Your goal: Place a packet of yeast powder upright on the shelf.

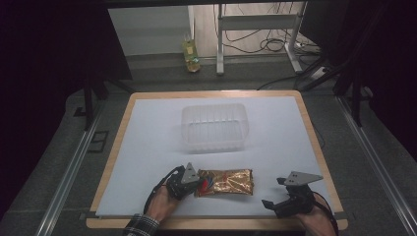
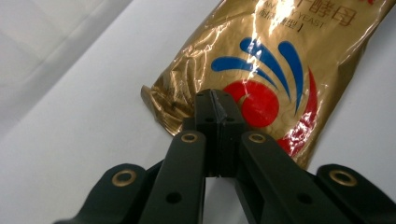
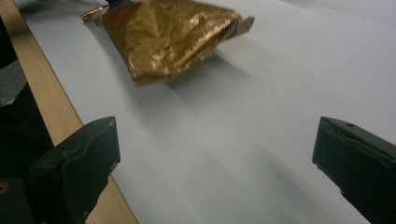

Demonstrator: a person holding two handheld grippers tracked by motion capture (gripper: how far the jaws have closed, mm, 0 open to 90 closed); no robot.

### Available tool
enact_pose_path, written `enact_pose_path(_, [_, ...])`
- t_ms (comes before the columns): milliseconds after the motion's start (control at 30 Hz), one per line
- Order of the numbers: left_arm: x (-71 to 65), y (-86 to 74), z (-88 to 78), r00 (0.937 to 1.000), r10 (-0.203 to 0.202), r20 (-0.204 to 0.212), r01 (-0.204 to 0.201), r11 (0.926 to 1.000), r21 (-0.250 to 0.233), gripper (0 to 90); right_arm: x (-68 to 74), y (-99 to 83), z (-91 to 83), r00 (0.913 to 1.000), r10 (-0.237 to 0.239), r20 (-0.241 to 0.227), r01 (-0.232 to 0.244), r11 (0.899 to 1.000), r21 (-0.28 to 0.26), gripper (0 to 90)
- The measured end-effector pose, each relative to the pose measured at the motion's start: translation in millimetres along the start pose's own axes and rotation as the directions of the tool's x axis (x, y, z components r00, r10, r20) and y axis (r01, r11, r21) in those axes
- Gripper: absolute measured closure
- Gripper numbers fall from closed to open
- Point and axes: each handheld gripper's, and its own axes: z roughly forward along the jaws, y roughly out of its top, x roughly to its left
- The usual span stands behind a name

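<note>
The left gripper [image 2: 215, 100] pinches the gold packet [image 1: 225, 181] by its end, probably to lift it; the right gripper [image 1: 275, 192] waits open nearby.

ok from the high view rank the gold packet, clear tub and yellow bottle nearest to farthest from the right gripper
From the right gripper:
1. gold packet, just to its left on the white sheet.
2. clear tub, mid-table, farther back.
3. yellow bottle, on the floor beyond the table's far edge.
</note>
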Motion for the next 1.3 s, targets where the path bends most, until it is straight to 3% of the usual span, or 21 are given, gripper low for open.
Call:
enact_pose_path(233, [0.9,0.5,0.4,0.9999,-0.014,0.007,0.014,0.9999,0.005,89.9,-0.4,0.6,2.1,0.9999,0.004,-0.015,-0.004,1.0,0.004,1.2])
enact_pose_path(800, [0.7,0.0,0.5,0.9999,-0.012,0.004,0.012,0.9999,0.002,89.9,3.6,13.2,28.0,0.9892,0.019,-0.145,-0.017,1.0,0.014,1.1])
enact_pose_path(967, [0.8,-0.3,0.5,0.9999,-0.011,0.005,0.011,0.9999,0.0,89.9,5.5,16.5,37.6,0.9821,0.028,-0.186,-0.024,0.999,0.024,1.2])
enact_pose_path(1033, [0.9,-0.4,0.5,0.9999,-0.011,0.006,0.011,0.9999,-0.001,89.9,6.5,18.4,42.6,0.972,0.051,-0.23,-0.047,0.999,0.02,1.1])
enact_pose_path(1300, [1.1,-0.2,0.5,0.9999,-0.01,0.008,0.01,0.9999,0.0,89.9,9.3,22.0,55.0,0.962,0.058,-0.267,-0.051,0.998,0.035,1.2])
